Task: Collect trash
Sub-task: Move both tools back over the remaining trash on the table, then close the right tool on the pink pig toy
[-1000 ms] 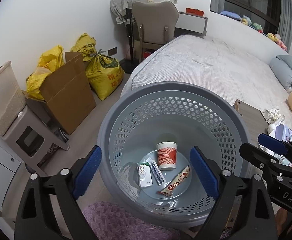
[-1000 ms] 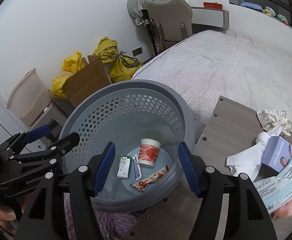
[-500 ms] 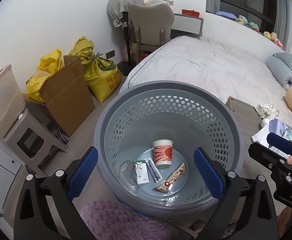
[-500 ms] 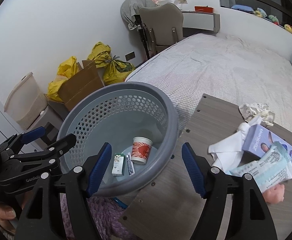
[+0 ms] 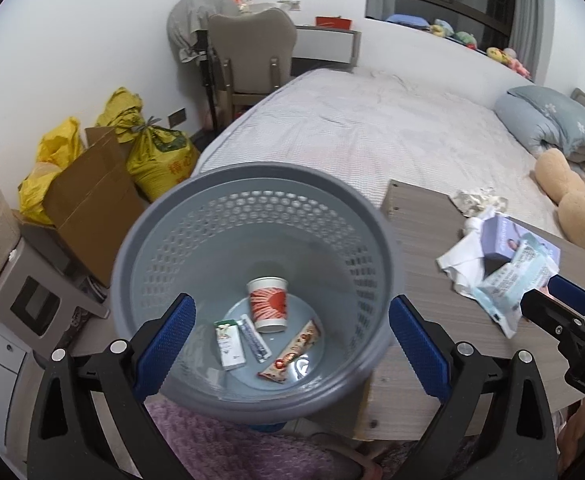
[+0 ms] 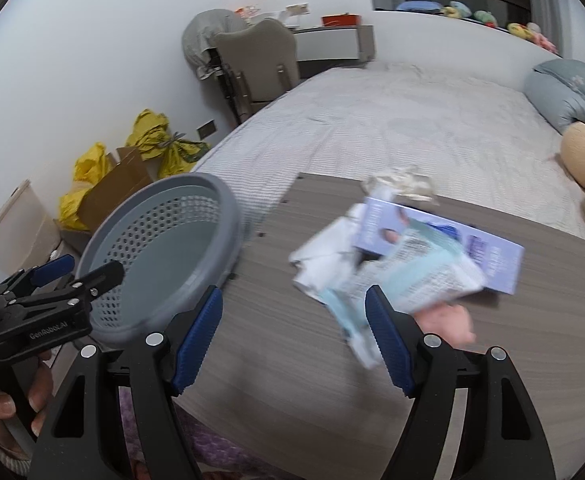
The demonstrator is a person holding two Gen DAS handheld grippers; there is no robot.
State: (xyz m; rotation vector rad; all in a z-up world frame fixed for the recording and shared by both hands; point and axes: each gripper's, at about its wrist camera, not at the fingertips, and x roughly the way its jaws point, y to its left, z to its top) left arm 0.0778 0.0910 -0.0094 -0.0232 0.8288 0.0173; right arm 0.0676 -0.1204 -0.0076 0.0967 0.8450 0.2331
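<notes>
A grey perforated basket [image 5: 252, 184] stands beside a wooden table [image 5: 420, 232]. A red-and-white paper cup [image 5: 268, 308], a small carton [image 5: 228, 340], a sachet [image 5: 256, 338] and a snack wrapper [image 5: 292, 354] lie at its bottom. My left gripper [image 5: 290, 344] hangs open above the basket with nothing between its pads. My right gripper [image 6: 292, 340] is open over the table [image 6: 284, 400], empty. Just beyond its right finger lie a light-blue plastic pack [image 6: 424, 276], a white tissue [image 6: 320, 256], a purple box [image 6: 492, 256] and crumpled paper [image 6: 404, 184].
A bed [image 5: 372, 132] with a grey pillow and a plush bear [image 5: 572, 208] runs behind the table. A cardboard box [image 5: 92, 192] and yellow sacks [image 5: 160, 156] sit against the left wall, a chair [image 5: 252, 52] farther back. Purple fuzzy fabric [image 5: 220, 440] lies below the basket.
Both grippers swung right. The right one left the basket and now hovers over the table by the pack and tissue. Both sets of jaws stand slightly wider.
</notes>
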